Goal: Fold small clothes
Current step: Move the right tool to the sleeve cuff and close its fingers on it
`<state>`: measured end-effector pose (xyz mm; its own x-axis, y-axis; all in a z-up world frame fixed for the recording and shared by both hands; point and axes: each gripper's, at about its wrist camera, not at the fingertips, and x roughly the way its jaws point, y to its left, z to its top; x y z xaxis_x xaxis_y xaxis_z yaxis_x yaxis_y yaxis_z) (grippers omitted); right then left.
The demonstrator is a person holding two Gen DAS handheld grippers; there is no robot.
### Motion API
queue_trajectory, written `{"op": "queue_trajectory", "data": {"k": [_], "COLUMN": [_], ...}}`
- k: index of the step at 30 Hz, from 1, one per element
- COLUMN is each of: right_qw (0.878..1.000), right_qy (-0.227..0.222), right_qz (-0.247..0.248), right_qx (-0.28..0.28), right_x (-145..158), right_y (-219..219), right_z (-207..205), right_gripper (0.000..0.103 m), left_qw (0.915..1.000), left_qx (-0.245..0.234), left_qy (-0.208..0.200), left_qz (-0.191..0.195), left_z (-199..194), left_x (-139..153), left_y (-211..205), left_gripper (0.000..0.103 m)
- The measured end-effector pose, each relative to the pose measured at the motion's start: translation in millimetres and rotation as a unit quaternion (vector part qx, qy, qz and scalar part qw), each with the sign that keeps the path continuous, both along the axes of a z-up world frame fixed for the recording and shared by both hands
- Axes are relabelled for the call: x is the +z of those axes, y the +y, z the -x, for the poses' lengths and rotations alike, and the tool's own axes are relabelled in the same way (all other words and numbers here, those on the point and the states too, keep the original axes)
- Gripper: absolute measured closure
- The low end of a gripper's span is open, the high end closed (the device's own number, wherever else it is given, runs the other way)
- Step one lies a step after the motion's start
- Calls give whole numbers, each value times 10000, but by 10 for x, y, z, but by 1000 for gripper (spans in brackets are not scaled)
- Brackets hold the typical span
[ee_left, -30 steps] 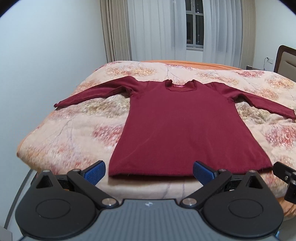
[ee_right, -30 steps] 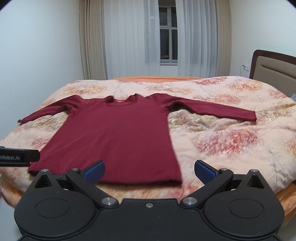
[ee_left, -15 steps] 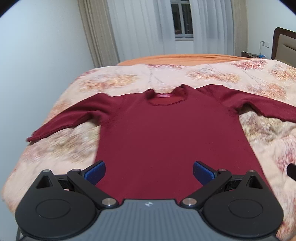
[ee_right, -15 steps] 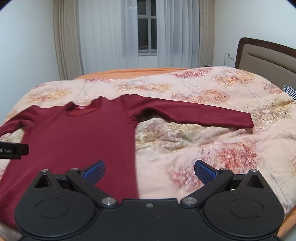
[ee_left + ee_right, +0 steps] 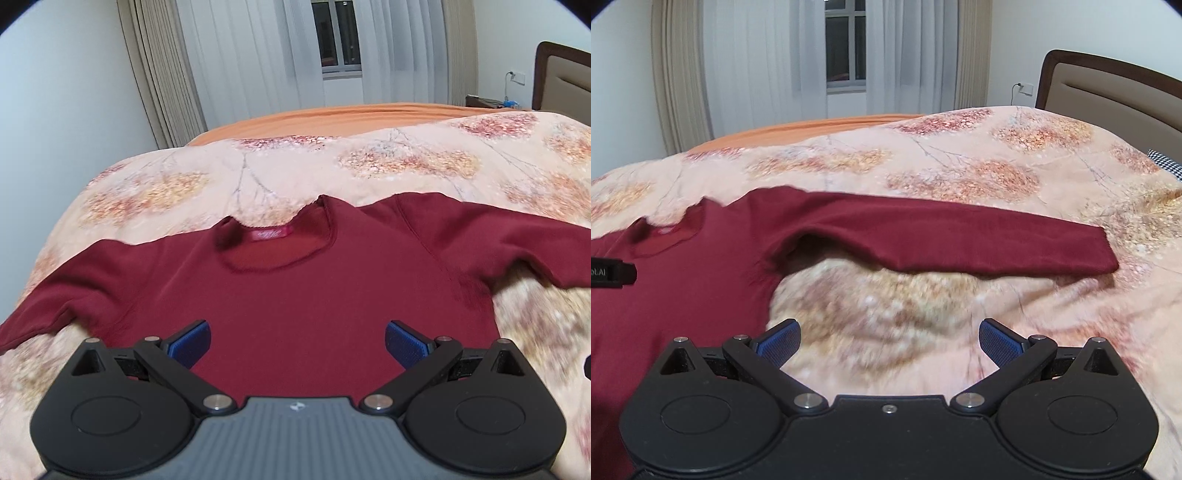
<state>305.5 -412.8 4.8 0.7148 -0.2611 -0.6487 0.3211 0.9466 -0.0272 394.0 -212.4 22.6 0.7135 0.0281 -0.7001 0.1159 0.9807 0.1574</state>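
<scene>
1. Bedding first: a floral quilt (image 5: 280,173) covers the bed, with an orange sheet (image 5: 332,114) showing along its far edge; nothing like a box or basket shows in either view, so the quilt is the only thing carrying the garment.
2. Lying on the quilt is a dark red long-sleeved top (image 5: 295,295), spread flat with its front up, neckline (image 5: 275,247) toward the window and both sleeves stretched out to the sides.
3. The left gripper (image 5: 297,341) hangs above the chest of the top with its blue-padded fingers (image 5: 190,341) wide apart and nothing between them; red cloth fills the gap, and the neckline sits straight ahead.
4. The right gripper (image 5: 889,341) is likewise spread wide and empty, held over bare quilt just below the top's right sleeve (image 5: 960,240), which runs across the view ahead of it to a cuff (image 5: 1104,251) at the right.
5. The body of the top lies to the left of the right gripper's left finger; whether that finger overlaps the cloth edge is hard to judge, as the near quilt is blurred.
6. A black part of the left gripper juts in at the left edge of the right wrist view, over the red cloth.
7. A padded headboard (image 5: 1108,92) stands at the right, and curtains (image 5: 757,66) with a window (image 5: 846,44) behind.
</scene>
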Motion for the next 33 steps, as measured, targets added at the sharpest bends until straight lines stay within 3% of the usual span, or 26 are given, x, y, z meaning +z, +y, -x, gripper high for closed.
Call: {"op": "queue_trajectory", "data": {"k": [6, 17, 24, 29, 33], "right_qw": [9969, 9975, 9939, 9756, 9509], "right_qy": [-763, -445, -508, -1066, -1413], "right_qz": [-152, -409, -310, -917, -1350], "right_qx": [-143, -355, -927, -1688, -2399], "right_x": [-181, -409, -559, -561, -564], "right_y": [-494, -974, -1119, -1491, -1867], "right_z": [-237, -445, -403, -205, -65], "right_gripper": [0, 0, 1, 5, 20], "left_qw": [9999, 9997, 9994, 9983, 9944], "left_qx": [56, 31, 104, 88, -89], "left_qy": [157, 247, 305, 302, 93], "left_qz": [-10, 51, 159, 490, 1047], "left_z": [-384, -682, -799, -821, -790], "left_x": [-241, -496, -616, -642, -549], "left_y": [-223, -225, -182, -125, -110], "left_gripper": [0, 0, 0, 0, 0]}}
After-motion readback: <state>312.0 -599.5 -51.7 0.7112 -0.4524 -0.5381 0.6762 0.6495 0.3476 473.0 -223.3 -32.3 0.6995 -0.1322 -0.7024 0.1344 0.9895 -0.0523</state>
